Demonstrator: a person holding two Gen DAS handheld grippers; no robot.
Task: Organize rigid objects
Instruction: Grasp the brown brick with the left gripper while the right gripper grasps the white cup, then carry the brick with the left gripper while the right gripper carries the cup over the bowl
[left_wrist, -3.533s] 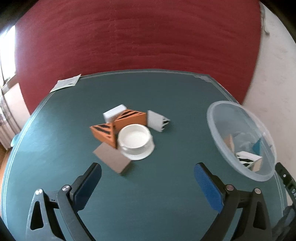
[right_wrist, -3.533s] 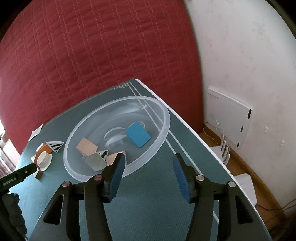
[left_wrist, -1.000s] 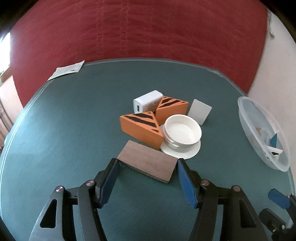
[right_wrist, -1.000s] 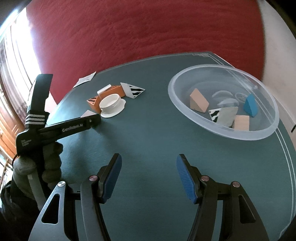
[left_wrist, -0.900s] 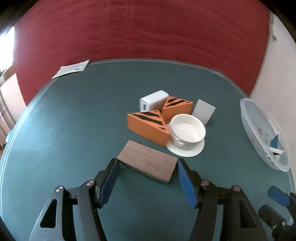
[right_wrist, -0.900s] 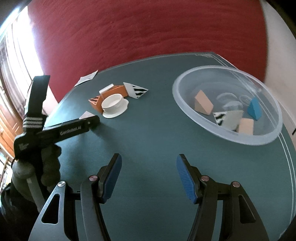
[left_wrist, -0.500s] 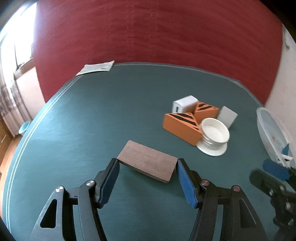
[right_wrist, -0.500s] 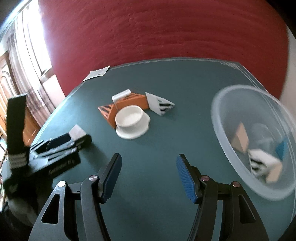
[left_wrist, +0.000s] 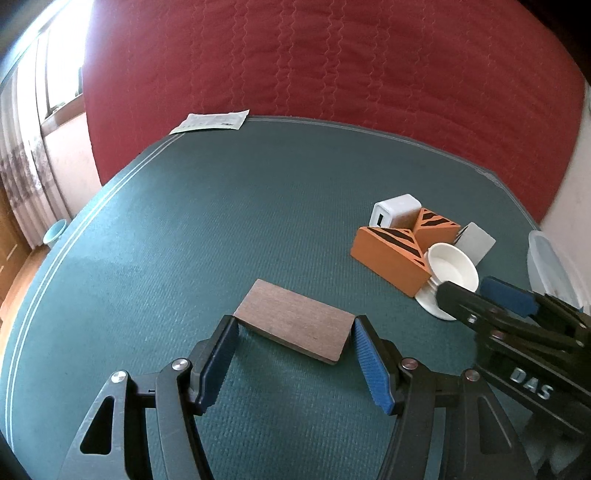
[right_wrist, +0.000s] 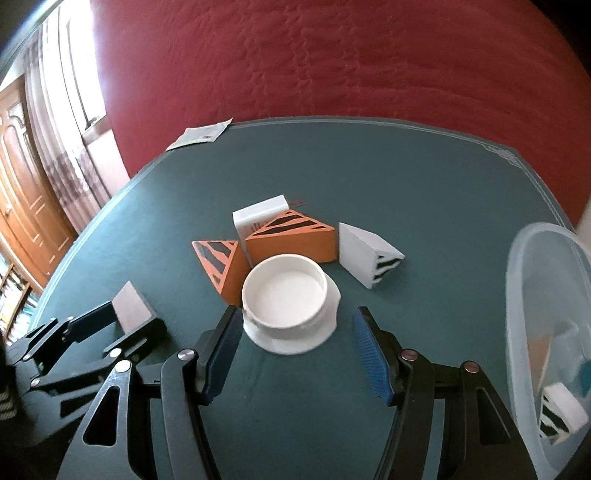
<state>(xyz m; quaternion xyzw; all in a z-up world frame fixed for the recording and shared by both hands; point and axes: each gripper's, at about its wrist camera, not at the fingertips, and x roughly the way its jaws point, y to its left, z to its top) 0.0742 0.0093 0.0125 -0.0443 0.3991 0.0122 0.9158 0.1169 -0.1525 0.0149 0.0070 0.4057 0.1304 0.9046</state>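
Wooden slab (left_wrist: 293, 325) is staying clamped in the left gripper (left_wrist: 293, 334) while the open right gripper (right_wrist: 297, 328) is now straddling the white cup (right_wrist: 284, 293).

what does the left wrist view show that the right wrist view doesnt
Only the left wrist view shows the brown wooden board's top face, gripped between the left gripper's jaws, and the socket on the white charger block.

Only the right wrist view shows the contents of the clear plastic bowl, including a zebra-striped wedge, the striped face of the white wedge on the table, and a wooden door.

Both show the white dish, two orange striped wedges, the paper slip, and the right gripper open near the dish.
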